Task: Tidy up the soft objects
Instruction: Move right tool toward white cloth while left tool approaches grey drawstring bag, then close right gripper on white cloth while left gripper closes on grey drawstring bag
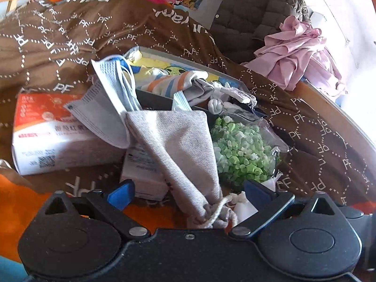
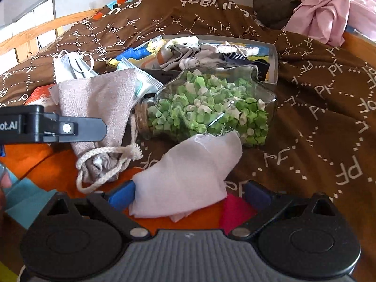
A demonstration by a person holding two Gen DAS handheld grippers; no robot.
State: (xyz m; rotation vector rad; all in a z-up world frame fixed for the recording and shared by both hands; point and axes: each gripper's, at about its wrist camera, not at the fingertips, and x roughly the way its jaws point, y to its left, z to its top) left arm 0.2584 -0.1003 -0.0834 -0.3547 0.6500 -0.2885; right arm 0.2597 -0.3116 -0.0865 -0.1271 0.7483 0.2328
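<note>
A grey drawstring pouch (image 1: 185, 145) lies on the brown quilt, its tied neck between the open fingers of my left gripper (image 1: 188, 193). It also shows in the right wrist view (image 2: 98, 108), where the left gripper's finger (image 2: 77, 127) reaches in from the left. A white cloth (image 2: 188, 178) lies between the open fingers of my right gripper (image 2: 188, 193), touching the left pad. A glass bottle of green paper stars (image 2: 206, 108) lies on its side behind both. A shallow box (image 2: 272, 54) of socks and soft items stands further back.
A tissue box (image 1: 54, 136) and face masks (image 1: 112, 98) lie at the left. A small white box (image 1: 143, 171) sits under the pouch. A pink garment (image 1: 298, 56) and a dark jacket (image 1: 253, 11) lie at the back right. A wooden bed rail (image 2: 42, 28) runs at the left.
</note>
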